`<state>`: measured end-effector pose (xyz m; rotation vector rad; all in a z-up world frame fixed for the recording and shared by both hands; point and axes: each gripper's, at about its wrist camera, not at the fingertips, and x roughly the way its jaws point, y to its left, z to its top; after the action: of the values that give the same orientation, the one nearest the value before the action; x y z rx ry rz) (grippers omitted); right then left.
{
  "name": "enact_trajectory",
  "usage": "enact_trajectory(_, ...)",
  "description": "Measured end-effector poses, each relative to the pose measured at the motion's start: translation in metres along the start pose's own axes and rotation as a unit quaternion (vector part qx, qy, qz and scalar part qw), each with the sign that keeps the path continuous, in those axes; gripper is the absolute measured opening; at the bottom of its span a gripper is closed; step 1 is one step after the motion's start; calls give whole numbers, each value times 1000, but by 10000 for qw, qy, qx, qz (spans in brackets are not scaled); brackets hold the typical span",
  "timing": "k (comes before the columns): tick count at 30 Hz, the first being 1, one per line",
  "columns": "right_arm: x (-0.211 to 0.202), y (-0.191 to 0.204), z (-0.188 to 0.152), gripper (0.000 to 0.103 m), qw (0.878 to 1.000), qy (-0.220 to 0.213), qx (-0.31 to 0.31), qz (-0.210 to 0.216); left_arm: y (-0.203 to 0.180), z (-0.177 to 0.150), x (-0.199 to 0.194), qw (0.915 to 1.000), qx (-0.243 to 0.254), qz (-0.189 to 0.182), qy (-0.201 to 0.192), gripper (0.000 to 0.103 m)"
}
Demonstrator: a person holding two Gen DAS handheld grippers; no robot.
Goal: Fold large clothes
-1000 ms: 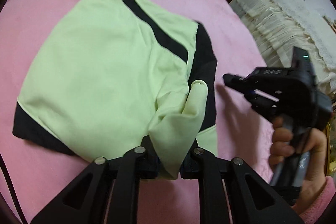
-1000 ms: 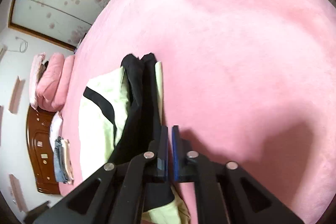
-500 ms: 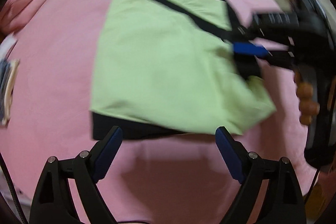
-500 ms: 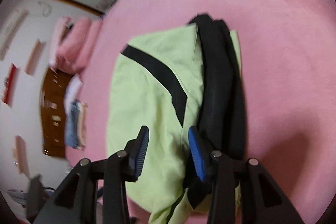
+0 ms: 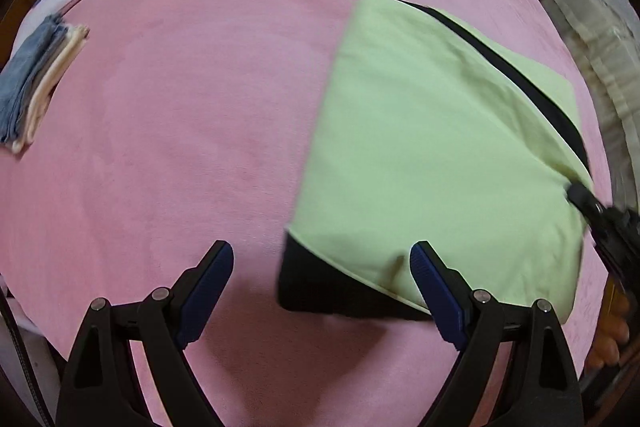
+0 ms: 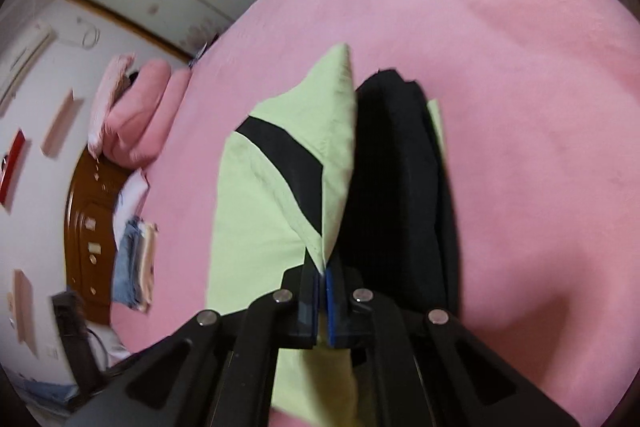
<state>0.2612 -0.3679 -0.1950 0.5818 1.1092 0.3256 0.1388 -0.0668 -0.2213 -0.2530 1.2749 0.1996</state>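
A light green garment with black panels [image 5: 432,163] lies folded on the pink bed [image 5: 180,131], at the right of the left wrist view. My left gripper [image 5: 322,267] is open and empty, hovering just in front of the garment's near black corner. My right gripper [image 6: 323,279] is shut on a green edge of the garment [image 6: 280,195] and lifts it into a peak beside the black folded part [image 6: 400,187]. The right gripper also shows at the right edge of the left wrist view [image 5: 600,215].
A small stack of folded clothes [image 5: 36,83] lies at the bed's left edge, also in the right wrist view [image 6: 134,263]. Pink pillows [image 6: 136,119] and a wooden headboard [image 6: 86,227] are beyond. A cream covered piece of furniture [image 5: 600,39] stands at right.
My left gripper let go of the green fabric, opened wide and pulled back left. My right gripper opened, then shut on the garment's edge and raised it.
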Motion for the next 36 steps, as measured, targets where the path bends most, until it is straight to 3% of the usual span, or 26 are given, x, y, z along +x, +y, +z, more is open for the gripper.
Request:
enact_trajectory(4,-7,4,-6,1,9972,-159,-386,-625,0,1,2,9993,226,301,3,89)
enact_trajectory(9,16,-46,-13,2,9927,-83,534,-1074,-15,-2,10,9957,715,587,-37,89)
enact_trajectory(11,25,-61,-15,3,9899,25,644,-1266,-20,-4,12,9949,847,541,-38,89)
enact_trajectory(14,27,-53,-15,6,9892,-59,623,-1323,-25,-4,9,9934,1056,434,-71,89)
enact_trajectory(16,18,-44,-14,31,9853,-266,572,-1590,-30,-3,7,9925,1190,241,-160,89)
enact_trajectory(17,11,-39,-16,34,9824,-436,529,-1735,-31,-3,5,9921,1229,136,-213,89)
enact_trajectory(22,-14,-20,-38,35,9796,-963,289,-1737,-41,-2,8,9895,1391,-342,-174,89)
enact_trajectory(24,-20,-13,-54,35,9828,-1130,212,-1449,-44,-3,14,9885,1450,-426,-93,89)
enact_trajectory(26,-11,-7,-68,35,9923,-871,185,-866,-47,-5,27,9870,1527,-503,72,84)
enact_trajectory(27,1,-2,-73,27,9969,-557,129,-547,-51,-10,32,9867,1529,-529,174,72)
enact_trajectory(28,14,3,-76,12,9990,-269,41,-342,-50,-4,42,9872,1505,-449,265,70)
enact_trajectory(29,24,4,-80,6,9995,-43,-61,-303,-51,-7,48,9871,1537,-336,314,69)
enact_trajectory(34,44,-11,-86,0,9963,498,-257,-657,-38,-7,63,9793,2017,160,28,68)
enact_trajectory(36,33,-28,-83,0,9924,425,-403,-1084,-12,-3,70,9864,1567,-376,328,71)
